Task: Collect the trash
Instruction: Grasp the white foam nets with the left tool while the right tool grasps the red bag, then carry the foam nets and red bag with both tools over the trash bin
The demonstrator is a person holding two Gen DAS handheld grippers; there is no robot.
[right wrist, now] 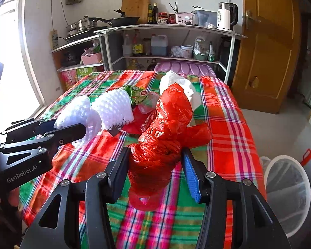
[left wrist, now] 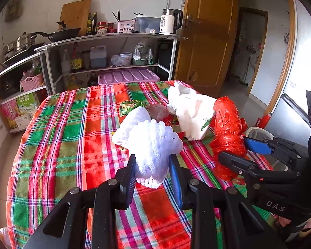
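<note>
The left gripper (left wrist: 152, 166) has its fingers (left wrist: 129, 174) clamped on a white foam fruit net (left wrist: 153, 145), lifting it clear of the plaid-covered counter (left wrist: 60, 128). The right gripper (right wrist: 155, 172) pinches a crumpled red plastic bag (right wrist: 165, 132). The lined trash bin (right wrist: 288, 195) waits at four o'clock beside the counter, probably the drop point. More wrappers lie at twelve o'clock.

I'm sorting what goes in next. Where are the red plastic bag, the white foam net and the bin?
red plastic bag (right wrist: 165, 132): right wrist view, crumpled middle.
white foam net (left wrist: 153, 145): left wrist view, mesh body.
bin (right wrist: 268, 172): right wrist view, white rim.
</note>
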